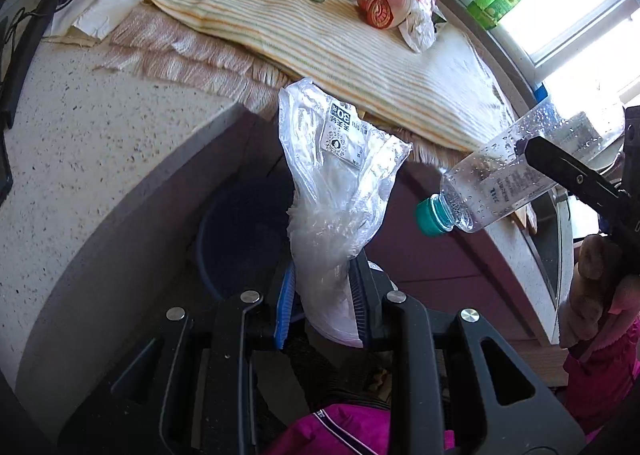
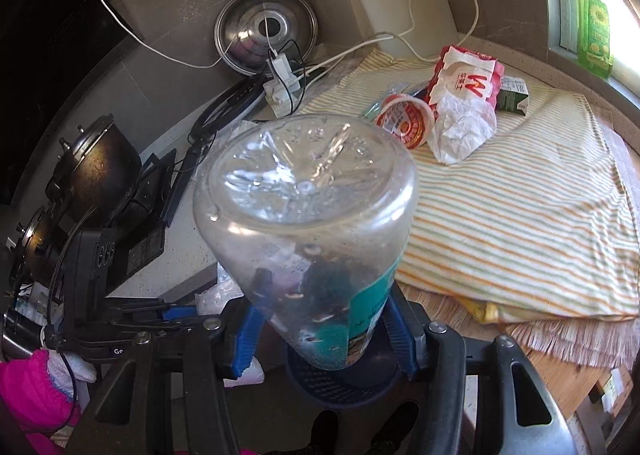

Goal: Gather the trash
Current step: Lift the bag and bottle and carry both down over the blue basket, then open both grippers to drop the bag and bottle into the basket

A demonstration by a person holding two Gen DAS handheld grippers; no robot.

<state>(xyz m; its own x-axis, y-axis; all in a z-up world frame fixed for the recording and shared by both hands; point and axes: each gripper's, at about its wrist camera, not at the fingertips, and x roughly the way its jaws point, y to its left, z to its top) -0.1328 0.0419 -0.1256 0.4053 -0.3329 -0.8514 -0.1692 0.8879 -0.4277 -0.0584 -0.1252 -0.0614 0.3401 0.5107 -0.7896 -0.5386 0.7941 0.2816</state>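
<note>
My left gripper (image 1: 322,295) is shut on a crumpled clear plastic bag (image 1: 340,175) with a white label, held off the counter edge above a dark blue mesh bin (image 1: 240,239). My right gripper (image 2: 324,327) is shut on a clear plastic bottle (image 2: 304,207) with a teal cap (image 1: 432,217), tilted cap down over the bin (image 2: 336,387). The bottle (image 1: 520,171) and the right gripper also show at the right of the left wrist view. On the striped cloth lie a red cup lid (image 2: 406,119), a red and white wrapper (image 2: 466,75) and crumpled white plastic (image 2: 460,131).
A speckled counter (image 1: 100,135) carries the striped cloth (image 2: 520,223), a green carton (image 2: 512,95), a power strip with cables (image 2: 280,87), a steel lid (image 2: 266,31) and dark pots (image 2: 96,175). A green detergent bottle (image 2: 596,27) stands on the window sill.
</note>
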